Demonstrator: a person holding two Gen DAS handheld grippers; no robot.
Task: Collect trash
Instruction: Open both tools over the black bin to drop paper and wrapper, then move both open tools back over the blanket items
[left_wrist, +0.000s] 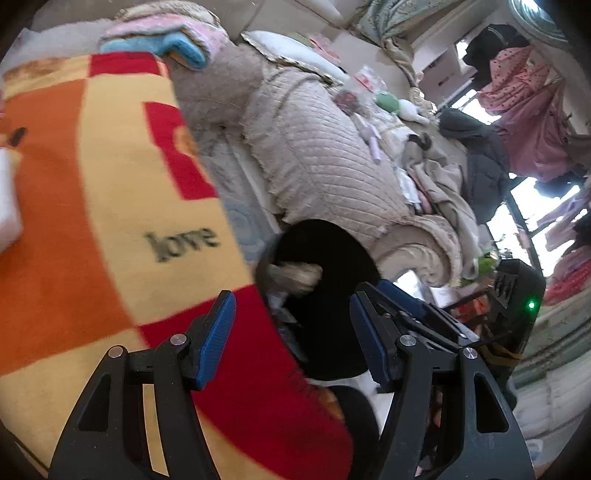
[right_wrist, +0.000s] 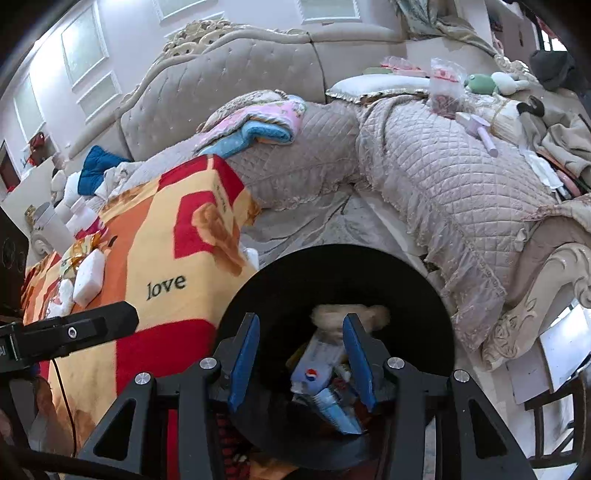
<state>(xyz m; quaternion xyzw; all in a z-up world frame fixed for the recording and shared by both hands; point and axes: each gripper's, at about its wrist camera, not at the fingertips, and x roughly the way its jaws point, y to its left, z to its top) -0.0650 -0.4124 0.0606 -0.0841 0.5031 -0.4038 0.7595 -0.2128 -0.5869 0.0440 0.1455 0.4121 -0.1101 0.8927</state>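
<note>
Trash fills the bottom of a round black plastic bin (right_wrist: 417, 295) that stands on the floor between a table draped in an orange, yellow and red fleece blanket (right_wrist: 166, 258) printed with the word "love" and a beige quilted sofa (right_wrist: 443, 177). Inside lie a flattened white and blue drink carton with a round red-and-blue logo (right_wrist: 314, 365) and a blurred pale crumpled wad (right_wrist: 351, 314) that looks to be in mid-air just beyond the pads. Directly over the bin's mouth, the right gripper (right_wrist: 301, 354) has its blue-padded jaws parted with nothing pressed between them. Beside it, the left gripper (left_wrist: 291, 332) is spread wider, also empty, half over the blanket's edge and half over the bin.
</note>
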